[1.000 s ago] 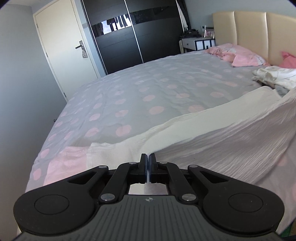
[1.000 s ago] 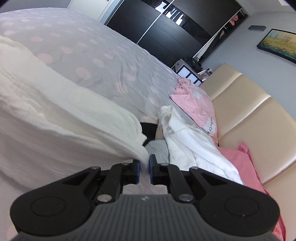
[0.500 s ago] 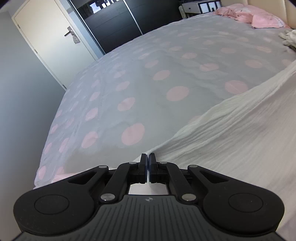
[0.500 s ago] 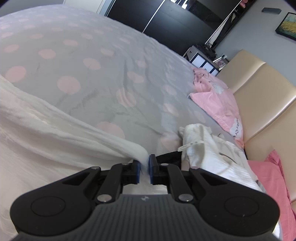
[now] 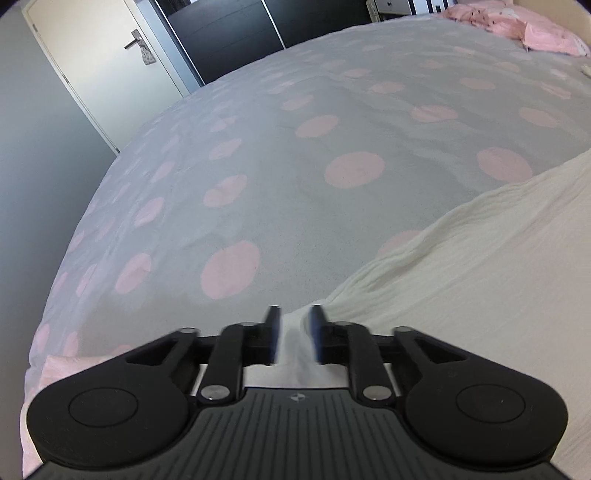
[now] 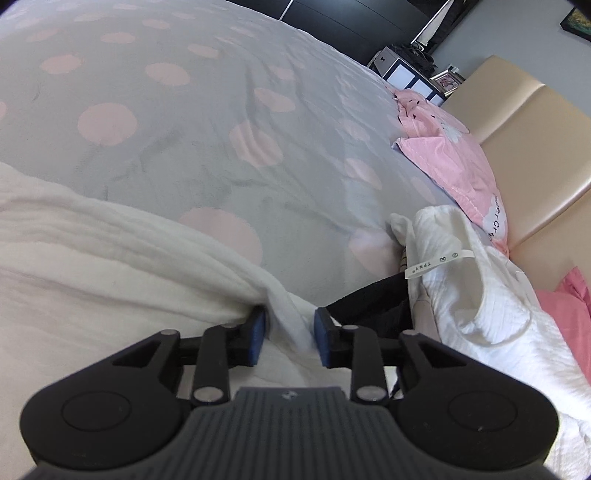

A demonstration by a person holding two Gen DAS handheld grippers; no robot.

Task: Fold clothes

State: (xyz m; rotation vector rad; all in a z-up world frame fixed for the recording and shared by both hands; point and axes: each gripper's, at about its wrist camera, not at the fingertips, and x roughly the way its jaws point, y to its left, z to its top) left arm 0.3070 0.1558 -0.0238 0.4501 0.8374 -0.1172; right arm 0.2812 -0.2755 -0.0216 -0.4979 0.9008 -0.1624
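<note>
A cream crinkled cloth [image 5: 480,258] lies spread on the grey bedcover with pink dots [image 5: 295,166]. My left gripper [image 5: 293,325] is low over its near-left corner. Its jaws are opening, and the cloth's corner lies loose between the blurred fingers. In the right wrist view the same cream cloth [image 6: 110,266] fills the left side. My right gripper [image 6: 288,328] sits at its right corner, jaws opening, a fold of the cloth lying between the blue pads without being pressed.
A heap of white garments [image 6: 480,295] with a black piece [image 6: 373,299] lies just right of the right gripper. Pink pillows [image 6: 450,162] rest by the beige headboard [image 6: 535,147]. A white door [image 5: 110,66] and dark wardrobe [image 5: 229,33] stand beyond the bed.
Both grippers came down to the bed with the cloth's corners, laying the cloth flat. Both jaws, shut on the cloth before, now stand apart.
</note>
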